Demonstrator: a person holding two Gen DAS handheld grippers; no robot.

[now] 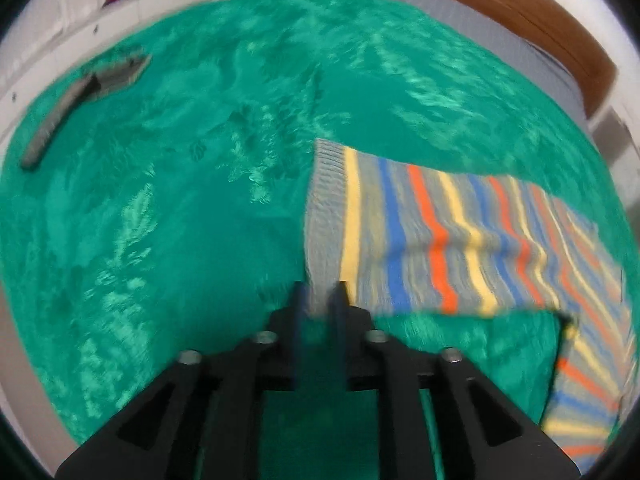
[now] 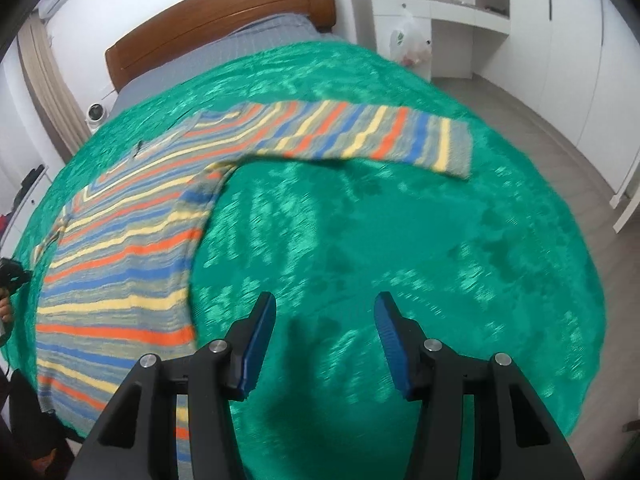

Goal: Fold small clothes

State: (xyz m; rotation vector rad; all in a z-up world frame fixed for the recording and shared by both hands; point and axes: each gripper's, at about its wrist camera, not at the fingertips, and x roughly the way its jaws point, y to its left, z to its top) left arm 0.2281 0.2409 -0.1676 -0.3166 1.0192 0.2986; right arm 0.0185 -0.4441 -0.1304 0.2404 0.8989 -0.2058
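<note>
On green blanket [image 2: 360,240]: striped sweater [image 2: 120,260] left of spread right tool [image 2: 326,304]; left tool [image 1: 320,292] parted at cuff [image 1: 326,216].

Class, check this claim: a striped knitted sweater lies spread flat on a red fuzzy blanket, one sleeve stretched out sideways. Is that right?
Not quite: the fuzzy blanket is green, not red. The striped knitted sweater does lie spread flat on it, with one sleeve stretched out sideways. The right wrist view shows this.

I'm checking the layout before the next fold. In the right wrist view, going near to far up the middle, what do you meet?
Right hand-held gripper → green blanket → striped sleeve → grey bedding → wooden headboard.
</note>
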